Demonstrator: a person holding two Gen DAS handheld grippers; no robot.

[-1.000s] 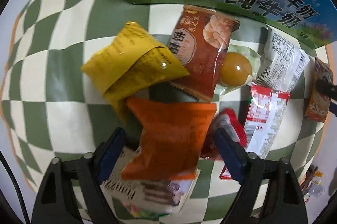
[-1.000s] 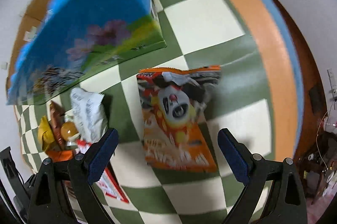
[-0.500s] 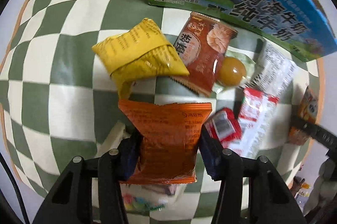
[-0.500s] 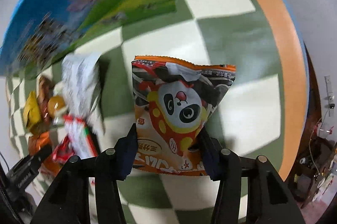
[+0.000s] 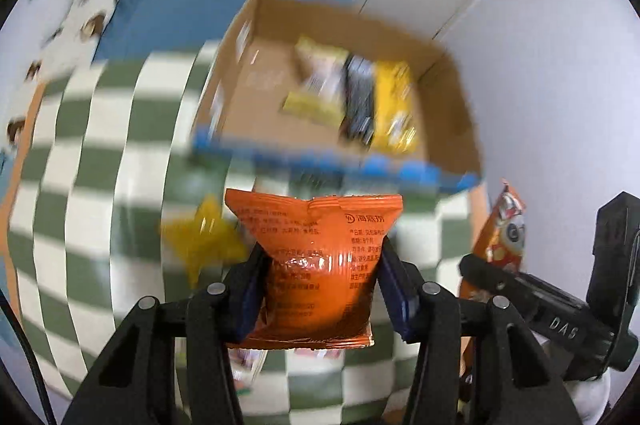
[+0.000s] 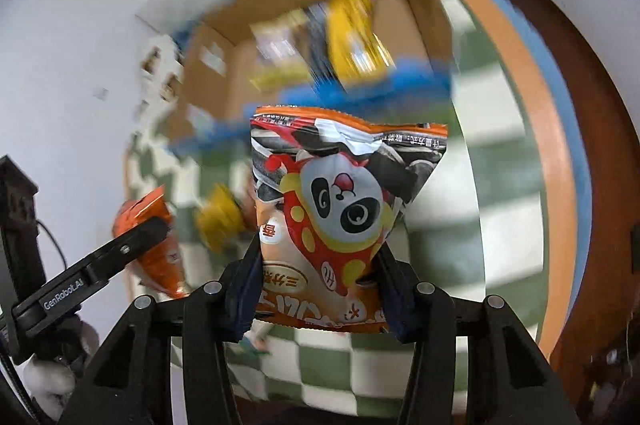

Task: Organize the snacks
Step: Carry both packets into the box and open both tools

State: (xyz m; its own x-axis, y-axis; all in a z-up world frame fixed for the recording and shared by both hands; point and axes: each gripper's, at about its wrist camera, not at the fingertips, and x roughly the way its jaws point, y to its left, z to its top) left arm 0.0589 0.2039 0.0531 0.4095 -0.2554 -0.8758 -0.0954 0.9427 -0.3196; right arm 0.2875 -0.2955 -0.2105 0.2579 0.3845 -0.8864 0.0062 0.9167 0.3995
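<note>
My left gripper (image 5: 320, 289) is shut on a plain orange snack packet (image 5: 316, 265), held up above the green-and-white checked tablecloth (image 5: 100, 145). My right gripper (image 6: 318, 285) is shut on an orange packet with a panda printed on it (image 6: 340, 213), also lifted off the cloth. Beyond both stands an open cardboard box (image 5: 256, 93) with a blue outer face; yellow and dark packets (image 5: 360, 97) lie inside it. In the right wrist view the same box (image 6: 416, 25) is blurred. Each gripper shows at the edge of the other's view with its packet.
A yellow packet (image 5: 200, 241) lies on the cloth below the box, and a few other packets peek out under my left gripper. The table's orange and blue rim (image 6: 548, 129) curves along the right. White walls and a cupboard door stand behind the box.
Both grippers closed on their packets, the left on the orange one and the right on the panda one, then rose off the cloth and tipped up, bringing the open box into view.
</note>
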